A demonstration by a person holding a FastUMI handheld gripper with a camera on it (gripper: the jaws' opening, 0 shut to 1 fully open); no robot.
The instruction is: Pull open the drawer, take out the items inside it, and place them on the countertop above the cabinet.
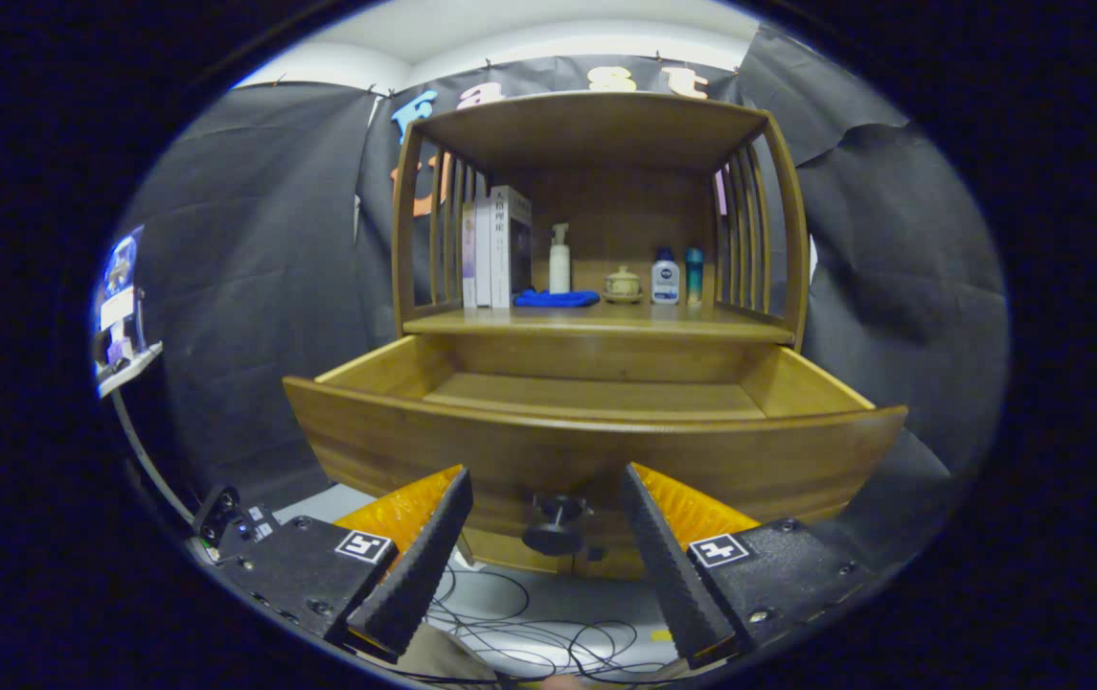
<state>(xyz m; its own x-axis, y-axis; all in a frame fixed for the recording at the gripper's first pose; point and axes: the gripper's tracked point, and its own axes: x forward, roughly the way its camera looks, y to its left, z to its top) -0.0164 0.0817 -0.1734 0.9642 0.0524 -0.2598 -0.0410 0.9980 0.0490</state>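
My gripper (545, 498) sits low in front of the cabinet (596, 287), jaws released and spread wide, nothing between the pads. The drawer (596, 450) is pulled well out; its curved front panel runs right across just ahead of the fingertips (443, 508). The knob (554, 532) on the drawer front sits in the gap between the two fingers, touching neither as far as I can tell. I see the drawer floor from above the front panel, bare wood where it shows; the strip nearest the front is hidden by the panel, so I can't tell if anything lies there. Above the drawer is the counter (596, 324), with a slatted frame on both sides and a top board over it. On the counter, along the back: books (495, 247) standing upright at the left rear corner, a blue cloth (556, 299) lying flat just beside them, a white pump bottle (559, 259) upright behind the cloth. Near the middle a small lidded pot (623, 285), then a white bottle with blue cap (665, 278) and a teal bottle (694, 276) close together toward the right rear corner. Front half of the counter bare. Cables (529, 632) are tangled on the floor under the gripper. Black cloth hangs behind and beside the cabinet.
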